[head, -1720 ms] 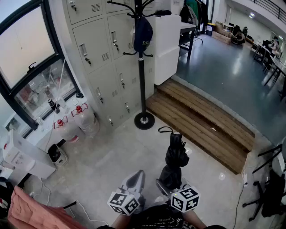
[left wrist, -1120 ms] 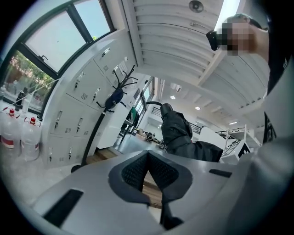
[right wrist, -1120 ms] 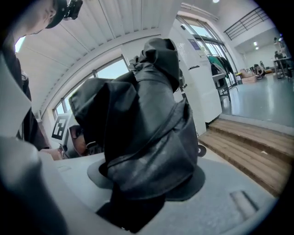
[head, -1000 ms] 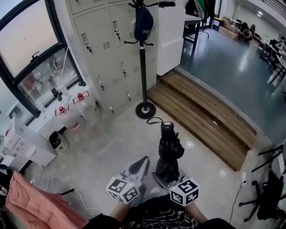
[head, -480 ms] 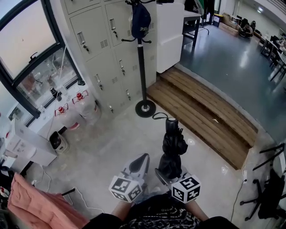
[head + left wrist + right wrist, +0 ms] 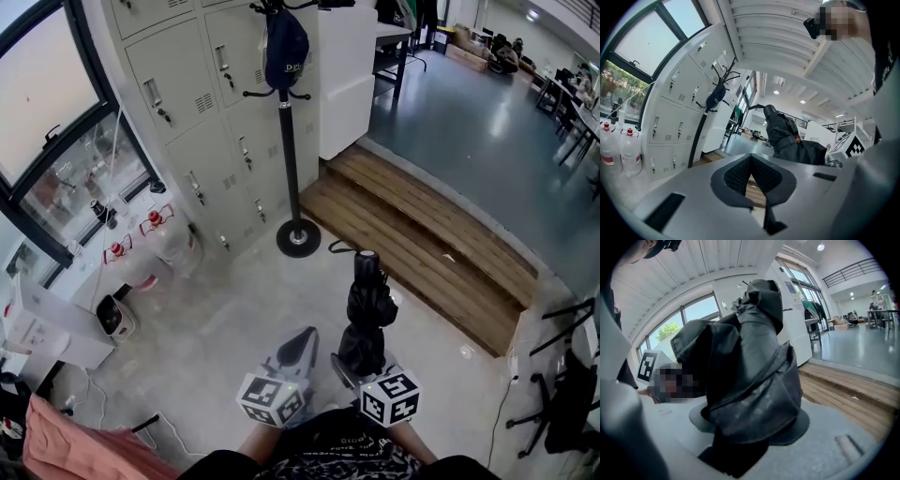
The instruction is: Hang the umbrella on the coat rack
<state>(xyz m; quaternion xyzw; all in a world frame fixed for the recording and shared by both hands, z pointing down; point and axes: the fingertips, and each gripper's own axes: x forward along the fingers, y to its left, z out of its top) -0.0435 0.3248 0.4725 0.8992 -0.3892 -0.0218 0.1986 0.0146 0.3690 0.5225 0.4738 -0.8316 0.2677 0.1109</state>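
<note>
Presently right gripper (image 6: 356, 368) clamped the folded umbrella (image 6: 368, 309), long axis aimed ahead-left at the coat rack (image 6: 288, 159), well apart; left gripper (image 6: 300, 347) closed, empty.

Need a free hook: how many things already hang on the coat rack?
1: a dark cap on the coat rack, above its lower hooks. The head view cuts off the rack's top, so more may hide.

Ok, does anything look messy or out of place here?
Nothing spilled or broken. The black folded umbrella, clamped in the right gripper, is loosely bunched, its fabric bulging rather than wrapped tight. The black coat rack stands upright with a dark blue cap on it.
</note>
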